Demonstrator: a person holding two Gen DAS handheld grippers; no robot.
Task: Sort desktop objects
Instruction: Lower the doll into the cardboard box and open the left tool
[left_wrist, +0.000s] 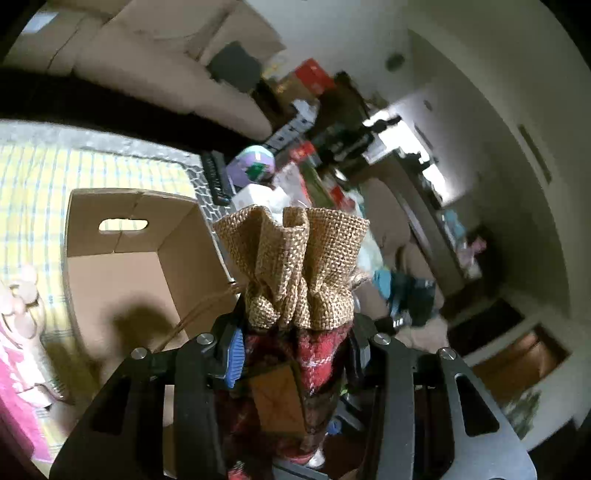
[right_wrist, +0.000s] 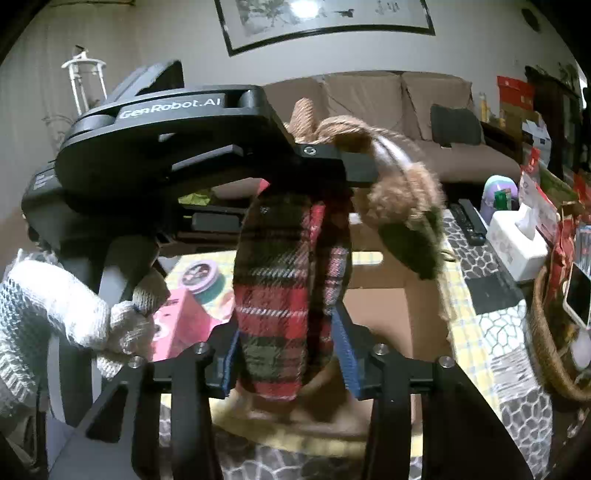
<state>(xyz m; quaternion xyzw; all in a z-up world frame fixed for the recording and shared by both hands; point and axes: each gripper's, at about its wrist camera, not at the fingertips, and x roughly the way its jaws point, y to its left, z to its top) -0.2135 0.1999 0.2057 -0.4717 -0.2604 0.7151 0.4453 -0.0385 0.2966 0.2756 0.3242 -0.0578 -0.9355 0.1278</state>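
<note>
Pinching a red tartan cloth pouch with gathered burlap top, both left tongs and right tongs clamp it; "GenRobot.AI" marks the left tool's black casing.

Dim indoor light, window glare, motion blur, fisheye-warped dark edges

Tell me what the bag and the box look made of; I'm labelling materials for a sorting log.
The bag has a top of coarse tan cloth, likely burlap: open matte weave, frayed edge. Its lower part looks like soft plaid fabric, red, green and white, slightly fuzzy. The box looks like plain brown cardboard: matte walls, a fold crease, a punched handle slot. Both grippers pinch the bag.
</note>
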